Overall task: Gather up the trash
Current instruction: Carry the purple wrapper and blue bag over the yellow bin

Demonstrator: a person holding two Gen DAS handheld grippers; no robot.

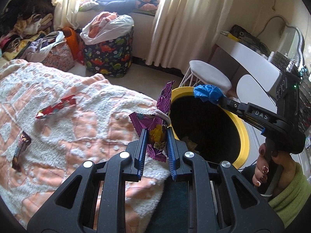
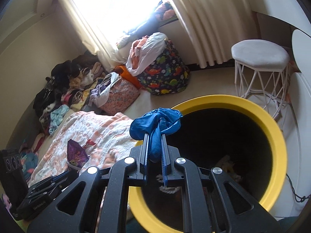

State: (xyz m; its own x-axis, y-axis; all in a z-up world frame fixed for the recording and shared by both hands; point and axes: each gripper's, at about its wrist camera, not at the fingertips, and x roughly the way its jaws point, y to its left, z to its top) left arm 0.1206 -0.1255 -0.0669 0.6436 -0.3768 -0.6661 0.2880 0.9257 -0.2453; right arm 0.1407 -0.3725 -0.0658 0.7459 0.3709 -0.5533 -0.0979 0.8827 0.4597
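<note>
While the left gripper (image 1: 156, 134) clamps a crumpled purple wrapper (image 1: 155, 124) between its blue pads, a pinkish hair tie (image 1: 162, 114) hangs looped around the wrapper's upper part. That wrapper is held over the near right edge of the bed, just beside the yellow rim of the trash bin (image 1: 244, 136). From the right wrist camera the same wrapper (image 2: 76, 154) shows at the lower left, above the blanket (image 2: 108, 130).

The right gripper (image 2: 155, 136) is clenched on a wad of blue cloth-like material (image 2: 155, 122), which bulges out past the fingertips. It hangs over the near left rim of the bin (image 2: 279, 145), with the dark opening just beyond. In the left wrist view this blue wad (image 1: 207, 93) sits above the far edge of the rim.

Inside the bin, pale crumpled scraps (image 2: 226, 162) lie at the bottom.

On the blanket (image 1: 68, 106), a red wrapper (image 1: 56, 107) lies far left of the held one, and a dark brown wrapper (image 1: 21, 150) rests nearer, at the left edge.

Beyond the bed stand a dinosaur-print basket (image 1: 108, 56) stuffed with a white bag and a white stool (image 2: 260, 58) to the right.
</note>
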